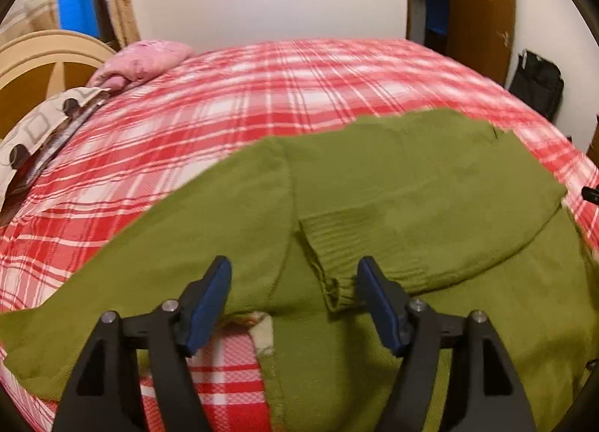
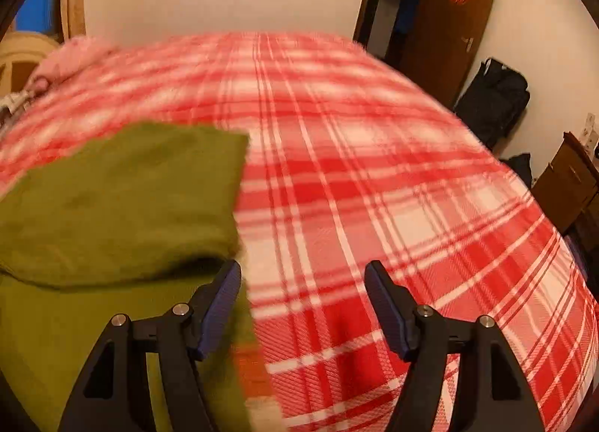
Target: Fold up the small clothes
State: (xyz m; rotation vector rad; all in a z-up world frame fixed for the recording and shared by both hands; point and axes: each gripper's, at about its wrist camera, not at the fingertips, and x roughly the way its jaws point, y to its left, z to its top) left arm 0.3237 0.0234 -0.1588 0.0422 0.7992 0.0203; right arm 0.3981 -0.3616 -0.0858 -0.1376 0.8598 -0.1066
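Observation:
An olive green knit garment [image 1: 374, 184] lies on the red and white plaid bed cover [image 1: 224, 113], with a sleeve folded across its body and the ribbed cuff [image 1: 337, 282] near the middle. My left gripper [image 1: 294, 282] is open just above the garment, its fingers either side of the cuff, holding nothing. In the right wrist view the garment [image 2: 112, 199] fills the lower left. My right gripper [image 2: 303, 289] is open and empty over the garment's right edge and the bare cover [image 2: 374, 169].
A pink pillow [image 1: 146, 61] and a patterned pillow [image 1: 41, 139] lie at the bed's head by a cream headboard [image 1: 45, 53]. A brown door [image 2: 445, 20], a black bag [image 2: 494, 102] and a wooden cabinet [image 2: 569, 184] stand beyond the bed's right side.

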